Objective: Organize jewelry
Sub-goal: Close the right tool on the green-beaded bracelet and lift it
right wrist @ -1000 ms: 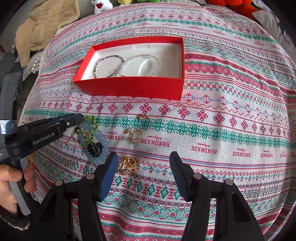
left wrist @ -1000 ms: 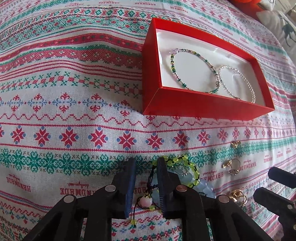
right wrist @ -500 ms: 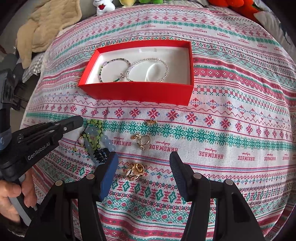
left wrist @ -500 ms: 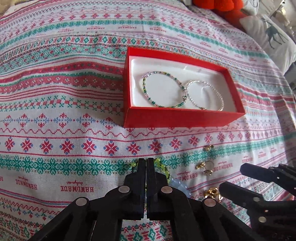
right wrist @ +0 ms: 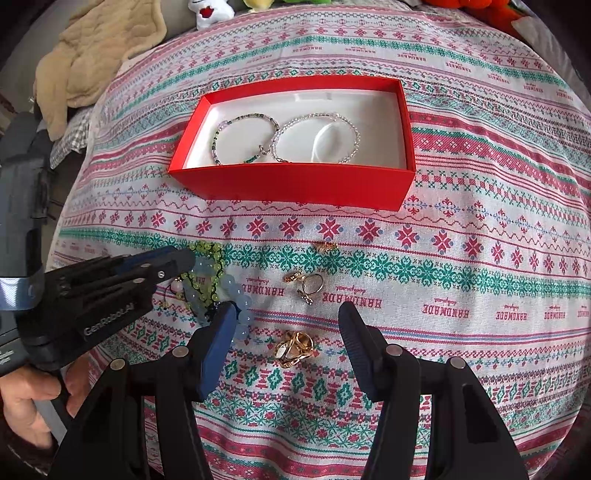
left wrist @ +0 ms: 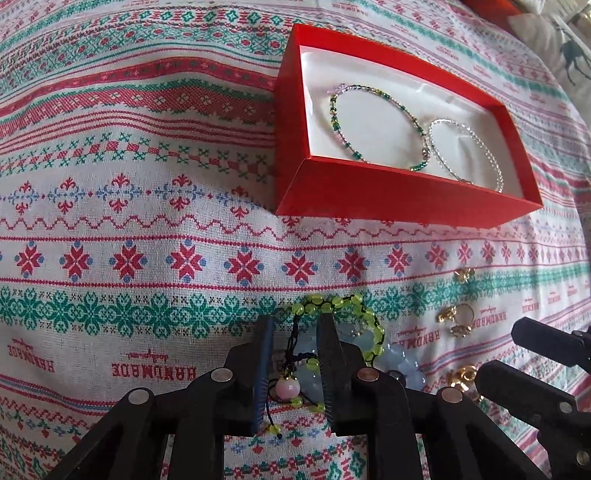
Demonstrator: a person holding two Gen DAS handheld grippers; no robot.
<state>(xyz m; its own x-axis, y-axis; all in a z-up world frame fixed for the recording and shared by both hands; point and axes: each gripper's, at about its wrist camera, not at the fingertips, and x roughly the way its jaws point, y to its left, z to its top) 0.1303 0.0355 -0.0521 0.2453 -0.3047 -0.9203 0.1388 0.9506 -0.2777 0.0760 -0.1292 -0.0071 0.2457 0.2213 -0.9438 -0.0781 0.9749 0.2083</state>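
Observation:
A red box (left wrist: 402,199) (right wrist: 295,184) with a white lining holds a green beaded bracelet (left wrist: 373,125) (right wrist: 245,136) and a clear beaded bracelet (left wrist: 465,151) (right wrist: 316,136). On the cloth in front lie a yellow-green bead bracelet (left wrist: 334,304) (right wrist: 207,254) on black cord, a pale blue bead bracelet (right wrist: 236,295) and several gold rings (right wrist: 293,347) (left wrist: 456,319). My left gripper (left wrist: 295,328) is open, low over the yellow-green bracelet's cord and pink bead (left wrist: 288,387). My right gripper (right wrist: 288,321) is open above the large gold ring.
The patterned tablecloth (right wrist: 461,258) covers the whole surface. A beige blanket (right wrist: 99,48) and soft toys (right wrist: 210,11) lie beyond the far edge. A deer-print cushion (left wrist: 569,55) is at the far right.
My left gripper was shut and raised half a second ago; now it is open and down at the yellow-green bracelet again. My right gripper has stayed open and hardly moved.

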